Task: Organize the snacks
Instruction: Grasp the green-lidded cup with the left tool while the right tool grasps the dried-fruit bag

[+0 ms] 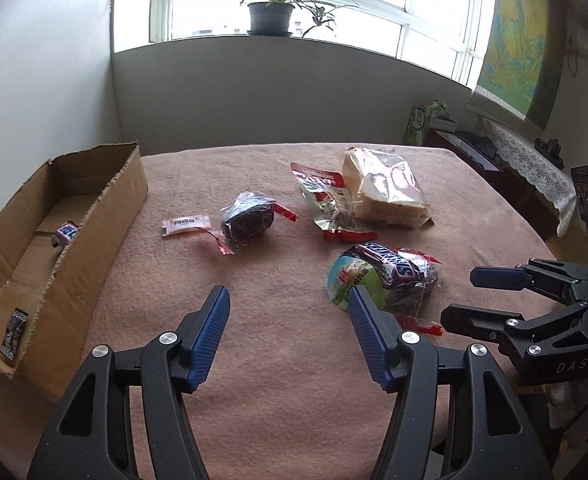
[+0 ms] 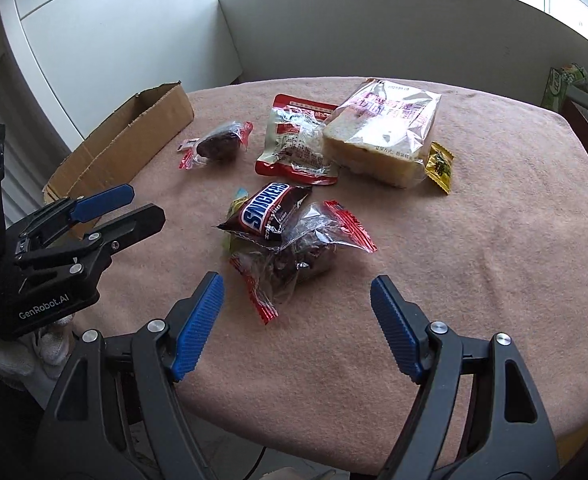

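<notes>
Snacks lie on a pink-clothed table (image 1: 273, 360). A Snickers bar (image 2: 267, 210) rests on a clear-wrapped dark cake (image 2: 306, 256) and a green-lidded cup (image 1: 354, 280). Farther off are a second dark cake (image 1: 247, 220), a small white sachet (image 1: 185, 224), a red-edged pouch (image 2: 298, 144), a bagged bread slice (image 2: 382, 136) and a yellow packet (image 2: 440, 166). A cardboard box (image 1: 105, 220) at the left holds two small snacks (image 1: 65, 234). My left gripper (image 1: 289, 320) is open and empty above the cloth. My right gripper (image 2: 298, 312) is open and empty just short of the near cake.
A window sill with potted plants (image 1: 271, 8) is behind the table. A side cabinet with a lace cloth (image 1: 534, 160) and a green box (image 1: 422, 120) stands at the right. A white cupboard (image 2: 113, 40) stands at the left.
</notes>
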The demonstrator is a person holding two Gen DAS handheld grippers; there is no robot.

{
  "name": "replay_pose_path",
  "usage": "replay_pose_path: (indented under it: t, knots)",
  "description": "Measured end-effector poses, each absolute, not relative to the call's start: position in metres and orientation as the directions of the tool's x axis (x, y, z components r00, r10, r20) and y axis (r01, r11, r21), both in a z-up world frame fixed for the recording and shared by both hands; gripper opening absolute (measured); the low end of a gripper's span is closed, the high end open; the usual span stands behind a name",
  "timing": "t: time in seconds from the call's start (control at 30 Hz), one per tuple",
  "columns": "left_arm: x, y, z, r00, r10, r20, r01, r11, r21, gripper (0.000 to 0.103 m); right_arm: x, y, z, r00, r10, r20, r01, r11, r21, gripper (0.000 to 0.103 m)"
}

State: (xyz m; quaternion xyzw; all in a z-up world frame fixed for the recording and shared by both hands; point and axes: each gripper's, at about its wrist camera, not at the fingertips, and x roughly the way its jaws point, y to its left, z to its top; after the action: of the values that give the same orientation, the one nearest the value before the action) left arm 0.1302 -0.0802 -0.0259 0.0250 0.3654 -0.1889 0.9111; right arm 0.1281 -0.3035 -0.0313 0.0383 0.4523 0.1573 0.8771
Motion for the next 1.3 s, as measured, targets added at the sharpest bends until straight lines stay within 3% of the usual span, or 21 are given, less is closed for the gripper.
replay_pose_path:
  t: [0.37, 0.83, 1.17, 1.23, 1.3]
  knots:
    - [0.136, -0.080, -0.033, 0.650, -0.307, -0.695, 0.353, 0.932, -0.082, 0.061, 0.152, -0.296, -0.047, 0.527, 0.266, -0.808, -0.218, 0.960, 0.174, 0.073]
    - [0.148, -0.137, -0.058, 0.572, -0.304, -0.762, 0.469, 0.883, 0.000, 0.061, 0.149, -0.328, -0.043, 0.541, 0.237, -0.807, -0.200, 0.968, 0.151, 0.073]
    - [0.169, -0.125, -0.059, 0.527, -0.355, -0.772, 0.431, 0.895, -0.116, 0.061, 0.154, -0.326, -0.045, 0.536, 0.277, -0.798, -0.213, 0.958, 0.190, 0.072]
    - [0.171, -0.122, -0.058, 0.524, -0.363, -0.770, 0.424, 0.896, -0.133, 0.058, 0.158, -0.323, -0.046, 0.531, 0.286, -0.798, -0.218, 0.956, 0.198, 0.068]
    - [0.172, -0.121, -0.058, 0.523, -0.362, -0.772, 0.421, 0.897, -0.136, 0.045, 0.159, -0.322, -0.047, 0.525, 0.297, -0.798, -0.225, 0.952, 0.207, 0.064]
